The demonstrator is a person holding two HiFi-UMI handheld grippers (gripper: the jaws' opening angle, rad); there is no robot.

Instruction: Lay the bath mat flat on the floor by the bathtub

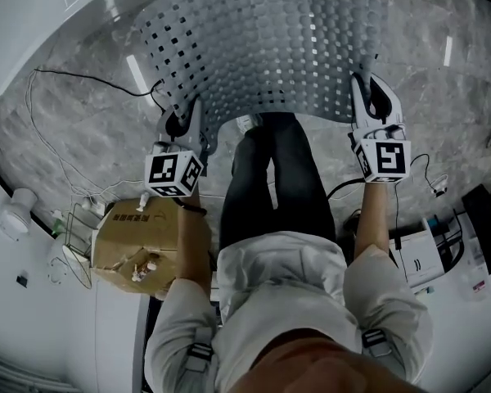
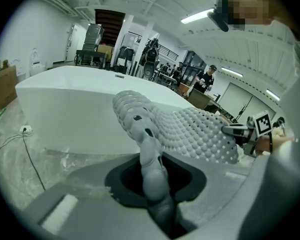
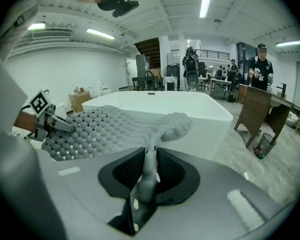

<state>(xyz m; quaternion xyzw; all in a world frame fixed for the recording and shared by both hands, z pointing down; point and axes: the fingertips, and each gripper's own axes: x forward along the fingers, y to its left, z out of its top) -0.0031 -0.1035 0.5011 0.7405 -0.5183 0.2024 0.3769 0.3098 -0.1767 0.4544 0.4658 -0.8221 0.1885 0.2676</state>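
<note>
Step judged: mat set-down | bath mat is held above the floor beside the bathtub | left gripper and right gripper are each clamped on a near corner | corners to be kept level, far edge laid first

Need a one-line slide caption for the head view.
Left gripper and right gripper hold the bath mat by its near edge over the floor beside the bathtub.

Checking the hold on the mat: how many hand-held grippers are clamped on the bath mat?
2. The left hand-held gripper pinches the bath mat at its near left corner; the right hand-held gripper pinches its near right corner. No others are in view.
</note>
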